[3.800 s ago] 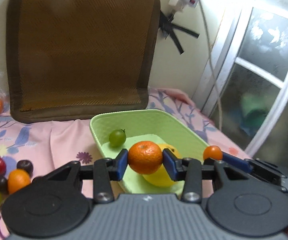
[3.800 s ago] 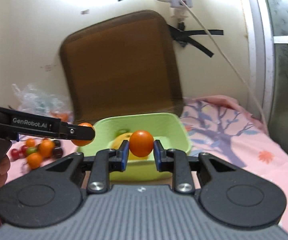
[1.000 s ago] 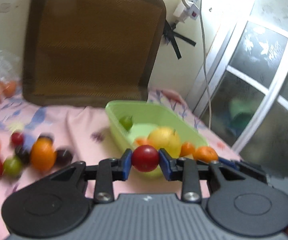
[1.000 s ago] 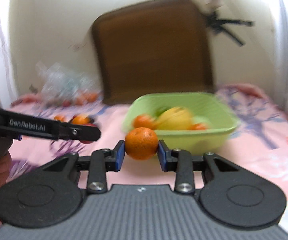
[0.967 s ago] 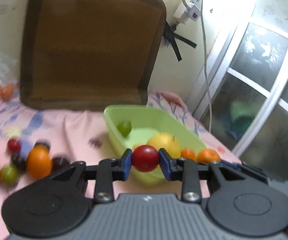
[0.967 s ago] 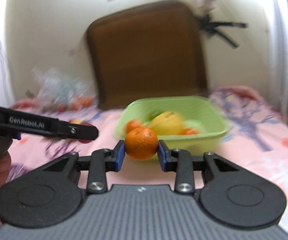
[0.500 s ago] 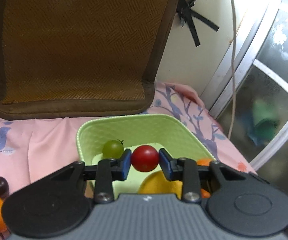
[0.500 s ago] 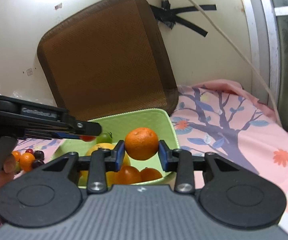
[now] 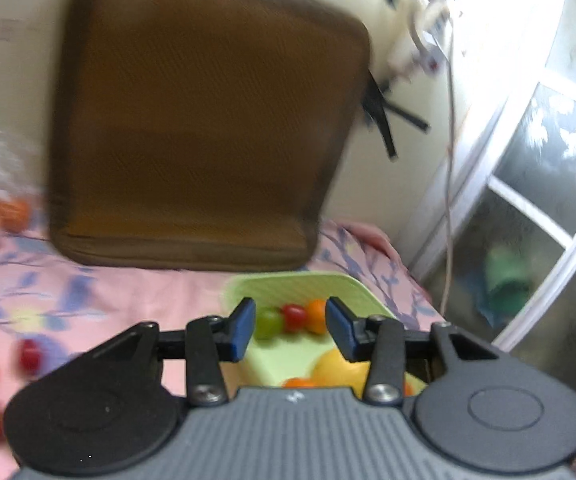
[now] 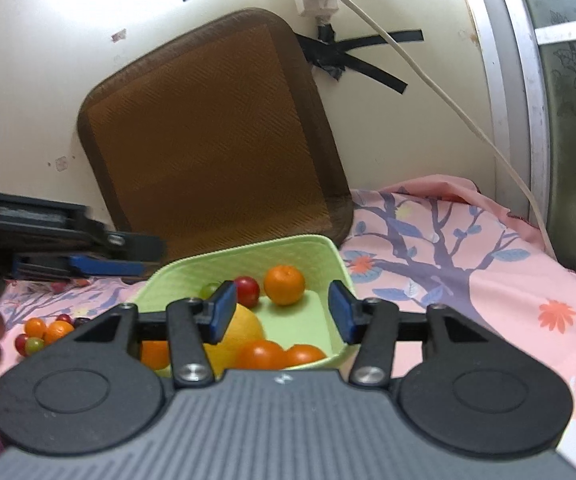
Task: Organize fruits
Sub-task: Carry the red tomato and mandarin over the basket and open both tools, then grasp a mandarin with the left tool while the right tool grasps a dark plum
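Note:
A light green bin on the pink sheet holds a mandarin, a red tomato, a green tomato, a yellow fruit and more orange fruits. My right gripper is open and empty just above the bin's near side. My left gripper is open and empty, near the bin; the red tomato and the mandarin lie beyond its tips. It also shows at the left of the right wrist view.
Loose small fruits lie on the sheet left of the bin, also in the left wrist view. A brown seat cushion leans on the wall behind. A bag of fruit sits far left. A window frame and a cable are at the right.
Both grippers have opened. The red tomato left my left gripper and the mandarin left my right gripper; both now lie in the bin. My left gripper has pulled back, its view blurred.

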The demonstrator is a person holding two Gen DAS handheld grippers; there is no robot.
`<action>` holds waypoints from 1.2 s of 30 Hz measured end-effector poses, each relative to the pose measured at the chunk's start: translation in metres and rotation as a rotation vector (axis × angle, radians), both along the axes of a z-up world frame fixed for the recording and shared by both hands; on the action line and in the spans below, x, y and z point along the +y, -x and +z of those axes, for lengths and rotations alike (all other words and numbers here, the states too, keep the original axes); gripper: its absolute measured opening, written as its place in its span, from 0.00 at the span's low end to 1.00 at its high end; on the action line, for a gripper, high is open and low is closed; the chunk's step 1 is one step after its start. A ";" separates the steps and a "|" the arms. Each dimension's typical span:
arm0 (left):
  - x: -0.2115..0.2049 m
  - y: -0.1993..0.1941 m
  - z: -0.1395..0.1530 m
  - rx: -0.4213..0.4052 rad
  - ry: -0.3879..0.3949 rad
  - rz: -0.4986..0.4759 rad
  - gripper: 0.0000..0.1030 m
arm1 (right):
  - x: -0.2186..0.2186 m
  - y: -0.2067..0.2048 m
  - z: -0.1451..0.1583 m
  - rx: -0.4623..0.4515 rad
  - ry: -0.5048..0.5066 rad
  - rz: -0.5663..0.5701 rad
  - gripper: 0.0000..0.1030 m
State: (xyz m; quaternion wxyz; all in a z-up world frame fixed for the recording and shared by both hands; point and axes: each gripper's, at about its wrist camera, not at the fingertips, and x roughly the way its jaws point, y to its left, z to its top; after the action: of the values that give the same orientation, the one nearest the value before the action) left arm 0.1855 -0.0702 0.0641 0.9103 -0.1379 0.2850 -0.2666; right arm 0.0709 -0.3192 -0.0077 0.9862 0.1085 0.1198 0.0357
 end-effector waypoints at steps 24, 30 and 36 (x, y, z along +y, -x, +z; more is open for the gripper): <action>0.185 0.053 -0.071 0.038 0.063 0.392 0.39 | 0.184 -0.024 -0.001 0.106 0.295 0.339 0.42; 0.177 0.058 -0.068 -0.004 0.037 0.369 0.39 | 0.195 -0.052 -0.003 0.146 0.314 0.348 0.43; 0.173 0.062 -0.066 -0.037 0.030 0.351 0.39 | 0.194 -0.056 -0.003 0.141 0.272 0.395 0.47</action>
State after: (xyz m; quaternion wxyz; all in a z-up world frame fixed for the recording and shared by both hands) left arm 0.1239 0.1033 -0.0021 0.9458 -0.1942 0.2357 -0.1103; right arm 0.1273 -0.1251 -0.0107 0.9548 -0.0488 0.2111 0.2036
